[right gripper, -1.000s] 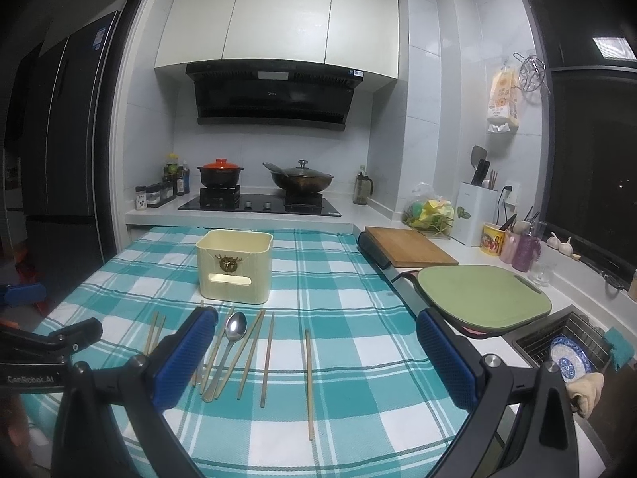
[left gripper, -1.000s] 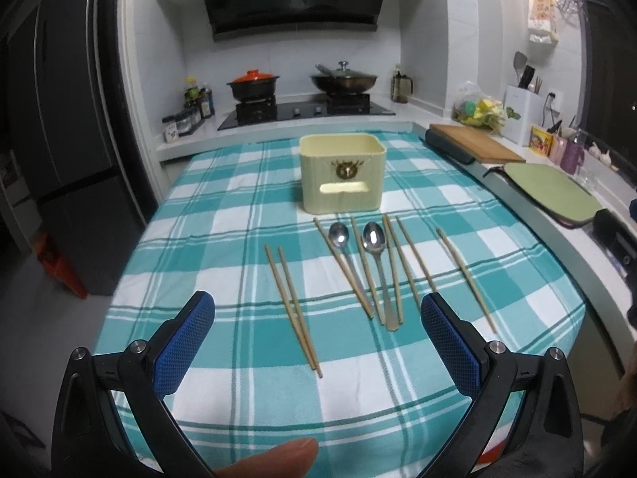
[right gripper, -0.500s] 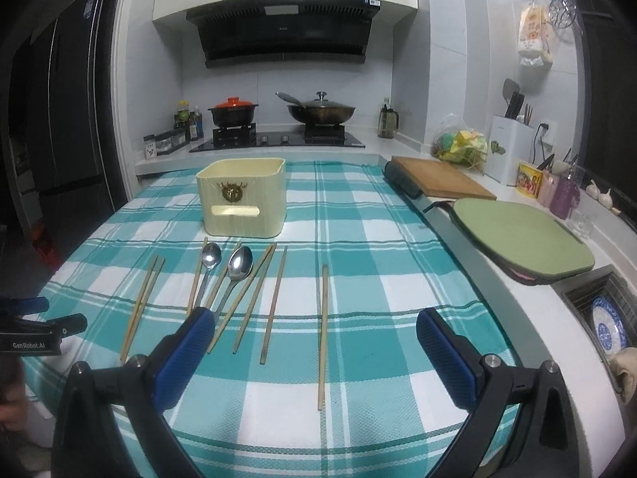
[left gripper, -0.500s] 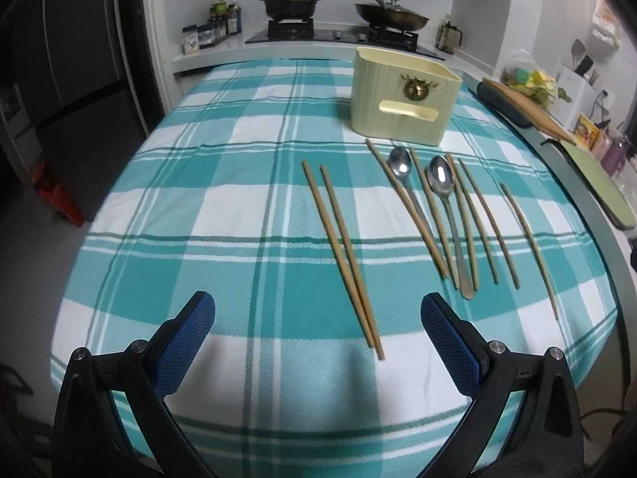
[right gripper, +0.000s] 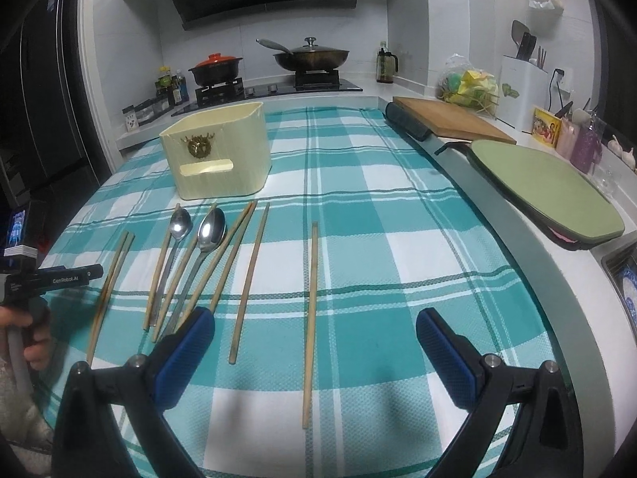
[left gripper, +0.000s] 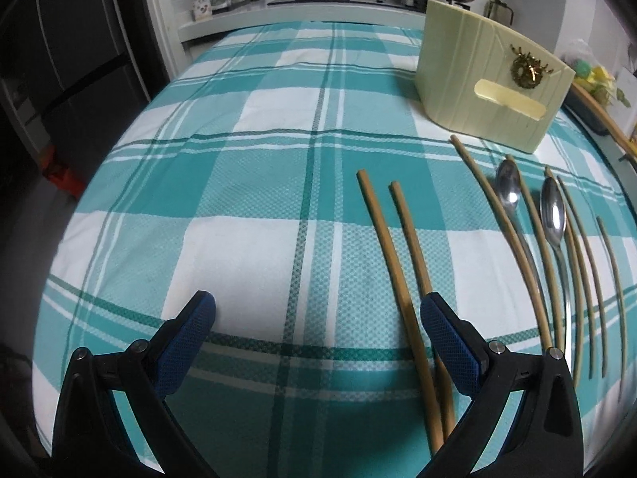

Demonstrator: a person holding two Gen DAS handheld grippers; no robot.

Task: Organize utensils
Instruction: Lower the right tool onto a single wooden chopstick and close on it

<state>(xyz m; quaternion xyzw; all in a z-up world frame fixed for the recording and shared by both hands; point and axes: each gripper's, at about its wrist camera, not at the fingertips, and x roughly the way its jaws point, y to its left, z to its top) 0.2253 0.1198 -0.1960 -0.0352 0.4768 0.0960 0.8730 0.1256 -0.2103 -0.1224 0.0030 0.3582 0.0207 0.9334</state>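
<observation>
A cream utensil holder (left gripper: 489, 83) (right gripper: 217, 151) stands on the teal checked tablecloth (left gripper: 258, 207). In front of it lie several wooden chopsticks and two metal spoons (left gripper: 551, 215) (right gripper: 211, 231). My left gripper (left gripper: 318, 318) is open and low over the cloth; a pair of chopsticks (left gripper: 402, 271) runs just inside its right finger. My right gripper (right gripper: 314, 330) is open, with a lone chopstick (right gripper: 311, 310) lying between its fingers. The left gripper also shows at the left edge of the right wrist view (right gripper: 51, 275).
A wooden cutting board (right gripper: 450, 119) and a green board (right gripper: 545, 191) lie on the counter to the right. A stove with a red-lidded pot (right gripper: 215, 67) and a wok (right gripper: 310, 55) is at the back. A sink (right gripper: 625, 275) is at the far right.
Both grippers have dropped lower and closer to the tablecloth. The left one has come down onto the left chopstick pair; the right one has closed in over the lone chopstick.
</observation>
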